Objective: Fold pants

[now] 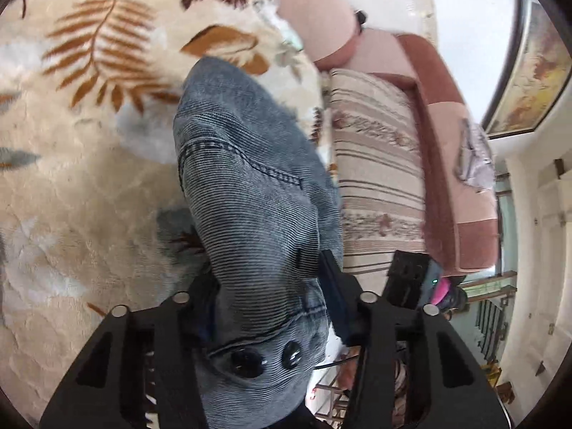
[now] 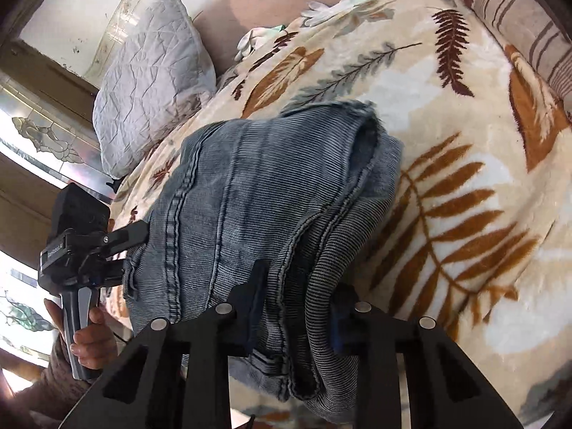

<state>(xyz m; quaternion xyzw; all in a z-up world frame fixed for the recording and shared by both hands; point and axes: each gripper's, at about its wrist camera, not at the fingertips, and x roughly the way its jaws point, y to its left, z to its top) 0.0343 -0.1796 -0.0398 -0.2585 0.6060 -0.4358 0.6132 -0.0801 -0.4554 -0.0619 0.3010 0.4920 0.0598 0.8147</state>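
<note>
Waistband buttons sit right at the left gripper (image 1: 268, 307), clamped on the pants (image 1: 250, 186). Right gripper (image 2: 296, 307) pinches bunched seams. Pants lie ahead on the blanket (image 2: 464, 143). Heavy, limp denim; take hold at thick hems.

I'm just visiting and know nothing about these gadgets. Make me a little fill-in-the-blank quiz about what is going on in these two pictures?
1. Both grippers are clamped on a pair of blue-grey ____.
2. The blanket under the garment is printed with ____.
3. The left gripper grips near two dark round ____ on the waistband.
4. In the right gripper view, a grey ____ leans at the far left of the bed.

Missing words: pants; leaves; buttons; pillow
</note>
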